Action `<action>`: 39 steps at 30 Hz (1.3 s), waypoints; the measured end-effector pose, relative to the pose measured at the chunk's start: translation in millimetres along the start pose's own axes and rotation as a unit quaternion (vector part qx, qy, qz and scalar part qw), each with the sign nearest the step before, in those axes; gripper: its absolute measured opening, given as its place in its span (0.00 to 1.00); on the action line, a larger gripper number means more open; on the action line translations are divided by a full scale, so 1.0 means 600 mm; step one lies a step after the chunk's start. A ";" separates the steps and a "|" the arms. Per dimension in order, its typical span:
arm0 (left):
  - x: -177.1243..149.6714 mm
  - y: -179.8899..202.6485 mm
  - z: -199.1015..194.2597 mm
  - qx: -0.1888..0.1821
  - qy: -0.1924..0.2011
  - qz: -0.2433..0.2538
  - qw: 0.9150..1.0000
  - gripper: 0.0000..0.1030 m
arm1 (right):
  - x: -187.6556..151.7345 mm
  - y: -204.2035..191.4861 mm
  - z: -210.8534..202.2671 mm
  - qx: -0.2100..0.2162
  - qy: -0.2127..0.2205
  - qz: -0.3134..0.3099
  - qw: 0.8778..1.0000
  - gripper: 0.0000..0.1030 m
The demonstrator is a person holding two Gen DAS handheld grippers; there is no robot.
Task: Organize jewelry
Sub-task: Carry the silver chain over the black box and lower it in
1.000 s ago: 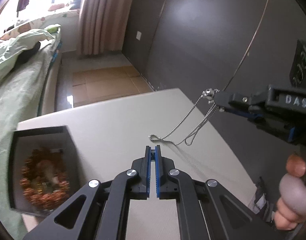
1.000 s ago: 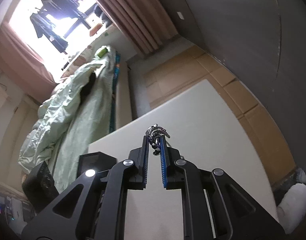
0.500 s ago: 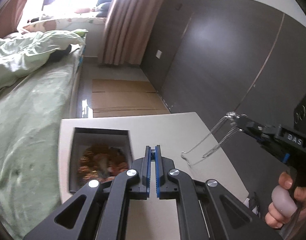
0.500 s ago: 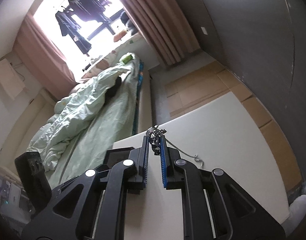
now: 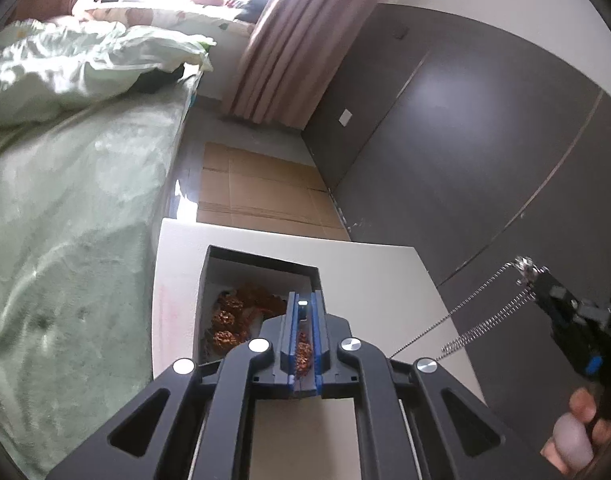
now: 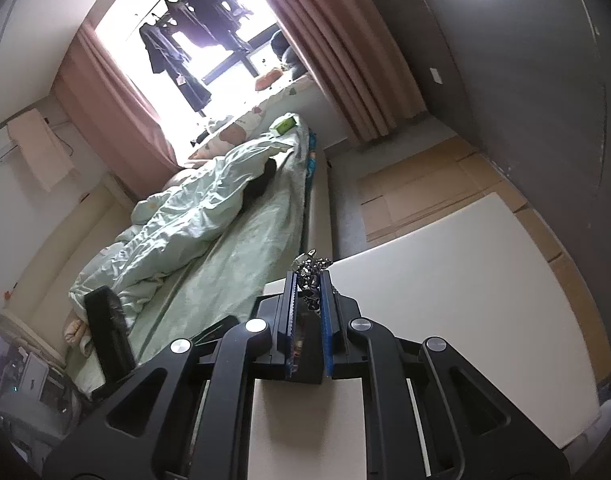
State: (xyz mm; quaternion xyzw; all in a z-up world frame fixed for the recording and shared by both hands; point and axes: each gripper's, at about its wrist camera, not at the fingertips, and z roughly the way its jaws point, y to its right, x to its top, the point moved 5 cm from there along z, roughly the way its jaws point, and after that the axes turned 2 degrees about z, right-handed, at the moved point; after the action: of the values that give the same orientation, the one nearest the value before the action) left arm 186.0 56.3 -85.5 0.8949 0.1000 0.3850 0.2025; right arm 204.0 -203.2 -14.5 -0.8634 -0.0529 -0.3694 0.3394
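My right gripper [image 6: 308,280] is shut on the clasp end of a silver chain necklace [image 6: 311,270]. In the left wrist view the same necklace [image 5: 481,312] hangs in long strands from the right gripper [image 5: 535,274], in the air over the white table's right side. A dark open box [image 5: 261,266] with a white lining stands on the table and holds a string of amber beads [image 5: 229,320]. My left gripper [image 5: 304,304] hovers above the box with its jaws a small gap apart and nothing between them.
The white table [image 5: 369,276] has its far edge near cardboard sheets on the floor [image 5: 257,196]. A bed with a green quilt [image 5: 65,168] runs along the left. A dark wardrobe wall [image 5: 465,152] stands to the right.
My left gripper has swung left and come over the box, and its jaws have parted slightly. My right gripper has lifted the necklace higher, so the chain hangs off the table.
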 end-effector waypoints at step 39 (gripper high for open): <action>-0.012 -0.052 0.029 -0.102 -0.060 -0.125 0.985 0.18 | 0.043 -0.180 0.067 0.029 -0.025 -0.066 0.997 0.11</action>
State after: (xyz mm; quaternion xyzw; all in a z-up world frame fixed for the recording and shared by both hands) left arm 193.0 76.9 -114.9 0.8714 0.1591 0.3106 0.3449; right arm 210.1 -99.6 41.9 -0.8566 -0.1288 -0.3679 0.3380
